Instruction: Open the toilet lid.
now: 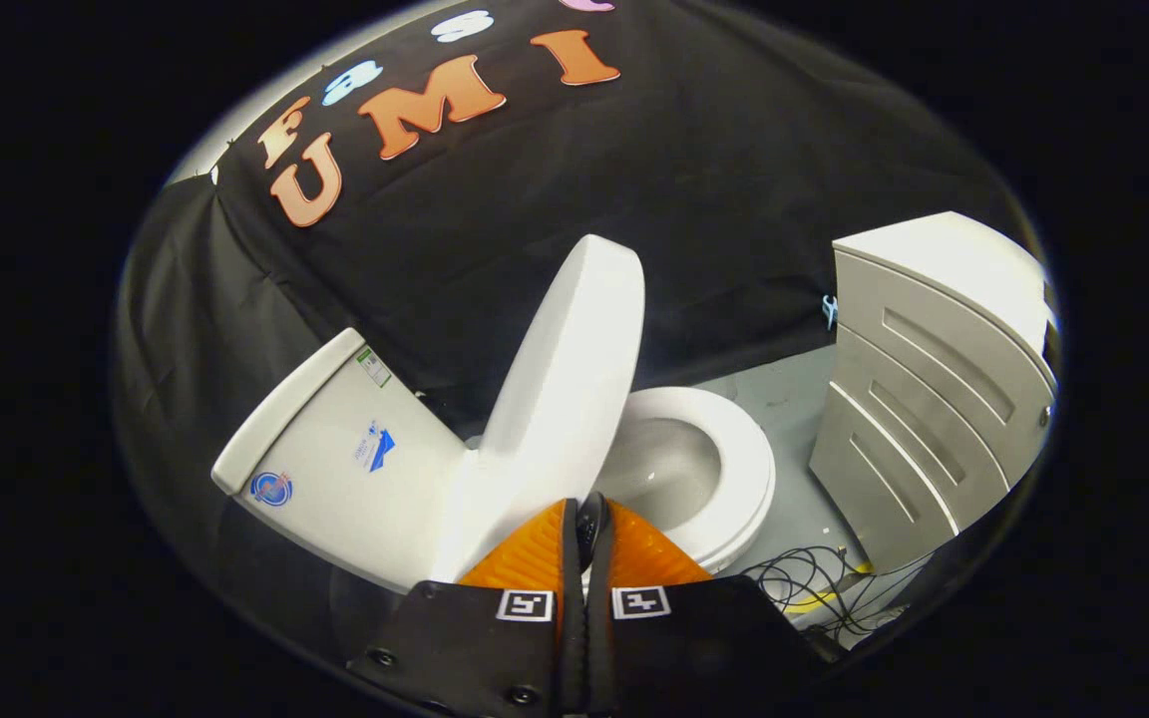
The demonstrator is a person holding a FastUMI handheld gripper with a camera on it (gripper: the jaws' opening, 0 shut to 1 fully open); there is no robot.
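Note:
The white toilet lid point(560, 399) stands raised, nearly upright, leaning toward the tank point(335, 479). Beside it the seat ring point(734, 469) and the bowl point(664, 469) lie uncovered. My gripper point(589, 514) is at the lid's near edge. Its two fingers are closed together, and that edge runs down into the narrow gap between their tips. The left finger lies against the lid's outer face and the right finger is on the bowl side. The stretch of the edge inside the gap is hidden.
A white cabinet with slatted drawer fronts point(934, 399) stands right of the toilet, a strip of grey floor point(794, 399) between them. Loose black and yellow cables point(824, 588) lie on the floor near the bowl. The black cloth wall hangs behind.

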